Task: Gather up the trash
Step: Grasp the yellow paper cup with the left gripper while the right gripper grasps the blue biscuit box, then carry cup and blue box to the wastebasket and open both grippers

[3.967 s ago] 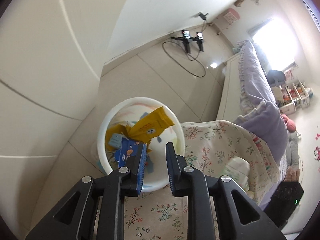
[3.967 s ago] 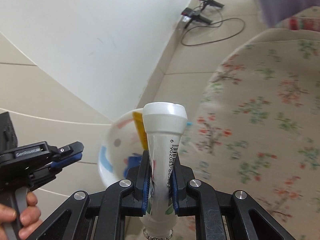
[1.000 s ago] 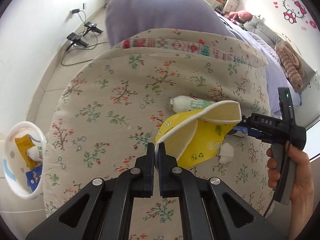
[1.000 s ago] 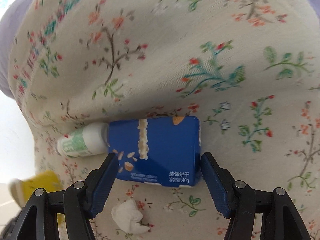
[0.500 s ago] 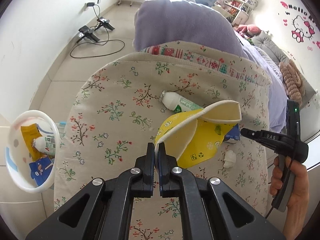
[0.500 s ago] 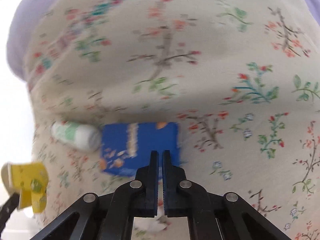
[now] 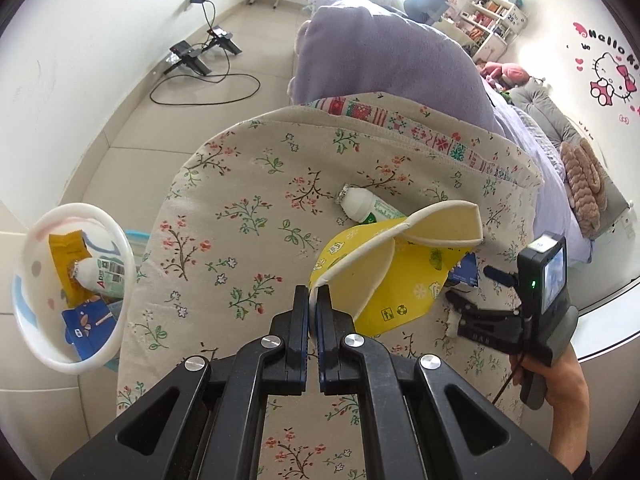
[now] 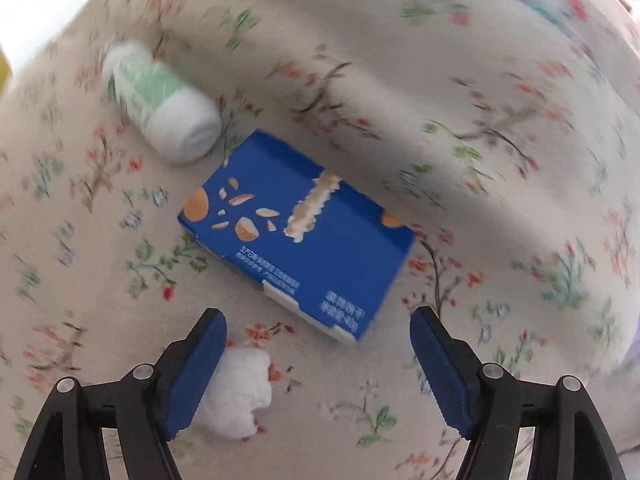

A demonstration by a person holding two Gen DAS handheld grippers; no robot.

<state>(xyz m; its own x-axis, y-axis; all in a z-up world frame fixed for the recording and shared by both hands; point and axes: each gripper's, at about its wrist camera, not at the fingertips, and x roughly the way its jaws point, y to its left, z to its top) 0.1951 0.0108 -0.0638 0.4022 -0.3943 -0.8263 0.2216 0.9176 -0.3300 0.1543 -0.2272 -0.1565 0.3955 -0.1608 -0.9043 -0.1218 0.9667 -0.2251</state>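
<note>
Beside the blue box (image 8: 298, 236), tissue (image 8: 236, 394) is being shown only to the right gripper (image 8: 318, 354), spread wide; the paper bowl (image 7: 396, 264) is being pinched by the left gripper (image 7: 313, 304).

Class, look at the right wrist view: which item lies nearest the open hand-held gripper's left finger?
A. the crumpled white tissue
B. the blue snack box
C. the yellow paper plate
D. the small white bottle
A: the crumpled white tissue sits right against the right hand-held gripper's left finger; the blue snack box and small white bottle lie farther ahead.
</note>
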